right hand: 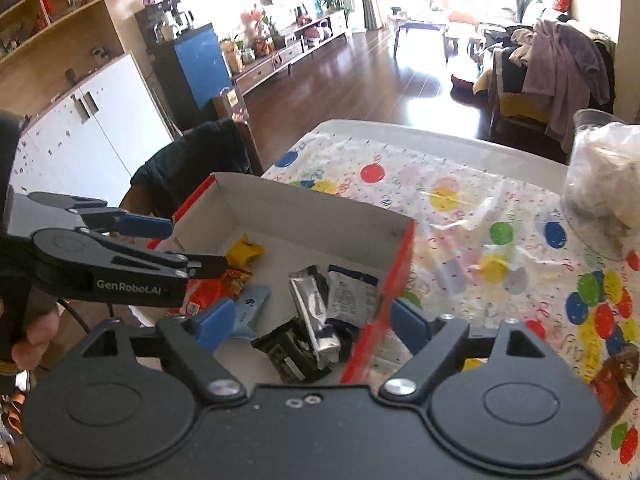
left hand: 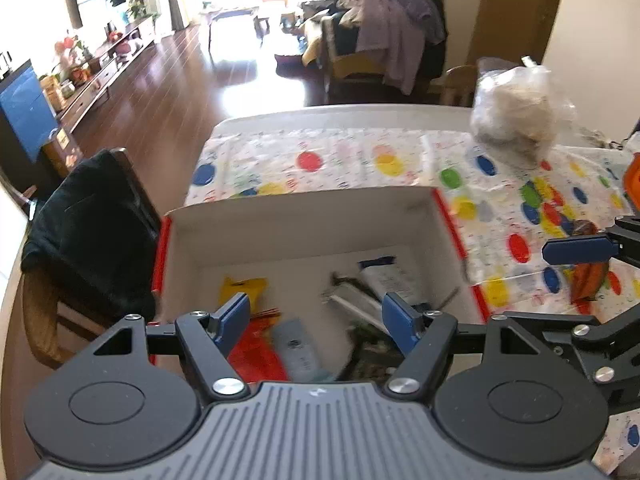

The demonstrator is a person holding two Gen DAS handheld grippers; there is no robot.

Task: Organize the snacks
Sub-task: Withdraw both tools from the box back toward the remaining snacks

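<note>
While tilted downward, both grippers — left gripper [left hand: 316,320], right gripper [right hand: 308,324] — gape empty.

Glossy dark wood floor [left hand: 168,80], sunlit windows, possibly a clothes-draped chair [left hand: 384,52].

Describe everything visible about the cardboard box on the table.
The cardboard box is a shallow open tray with no lid in view: white inside, red outside and along the rims. It stands upright on the balloon-print tablecloth, near the table corner by a chair draped in dark cloth. Loose snacks lie on its floor: a yellow packet, a silver foil pack, a white sachet and a red wrapper. Both open grippers hover above it; neither touches it.
</note>
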